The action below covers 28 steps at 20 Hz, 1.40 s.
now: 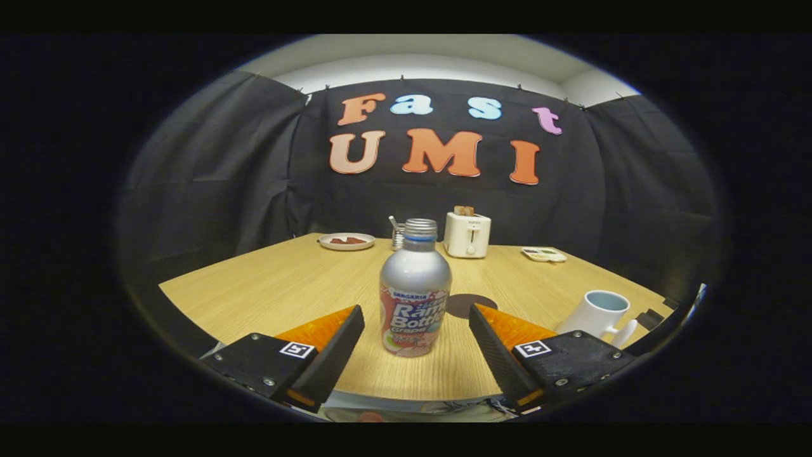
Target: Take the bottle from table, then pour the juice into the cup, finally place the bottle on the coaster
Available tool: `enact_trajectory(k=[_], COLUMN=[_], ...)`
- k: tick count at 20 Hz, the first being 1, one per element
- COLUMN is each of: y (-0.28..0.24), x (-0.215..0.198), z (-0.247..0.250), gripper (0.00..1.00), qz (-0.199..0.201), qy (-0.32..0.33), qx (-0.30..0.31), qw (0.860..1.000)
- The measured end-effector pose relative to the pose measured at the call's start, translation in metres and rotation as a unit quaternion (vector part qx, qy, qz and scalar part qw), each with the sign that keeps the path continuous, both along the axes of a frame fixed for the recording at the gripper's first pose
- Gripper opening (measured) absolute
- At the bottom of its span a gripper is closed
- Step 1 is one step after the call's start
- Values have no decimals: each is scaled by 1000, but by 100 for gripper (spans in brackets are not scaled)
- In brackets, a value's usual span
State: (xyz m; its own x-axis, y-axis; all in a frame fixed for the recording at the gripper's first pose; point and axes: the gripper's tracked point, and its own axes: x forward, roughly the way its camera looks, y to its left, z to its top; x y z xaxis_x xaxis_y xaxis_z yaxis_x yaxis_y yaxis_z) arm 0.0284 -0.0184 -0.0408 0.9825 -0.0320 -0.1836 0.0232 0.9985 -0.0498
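Observation:
A silver bottle (415, 289) with a printed label and a screw top stands upright on the wooden table (285, 285). It sits between my two fingers, near their tips, with a gap on each side. My gripper (417, 314) is open and touches nothing. A dark round coaster (472, 305) lies flat just behind the bottle, to its right. A white cup (599, 314) with a pale blue inside stands to the right, beyond the right finger, its handle toward me.
At the table's far side are a white toaster (467, 234) with bread in it, a plate (346, 241) with something red, a small metal item (397, 233) behind the bottle, and a flat white tray (543, 254) to the right.

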Motion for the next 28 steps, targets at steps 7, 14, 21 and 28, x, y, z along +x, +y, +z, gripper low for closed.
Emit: enact_trajectory(k=[7, 14, 21, 28], y=[1, 7, 9, 4], x=[15, 36, 50, 49], z=[-21, -32, -38, -37], gripper=[99, 99, 97, 71], qz=[3, 11, 16, 25], qy=[23, 25, 28, 50], qx=[29, 31, 5, 7], qw=[999, 999, 999, 998])
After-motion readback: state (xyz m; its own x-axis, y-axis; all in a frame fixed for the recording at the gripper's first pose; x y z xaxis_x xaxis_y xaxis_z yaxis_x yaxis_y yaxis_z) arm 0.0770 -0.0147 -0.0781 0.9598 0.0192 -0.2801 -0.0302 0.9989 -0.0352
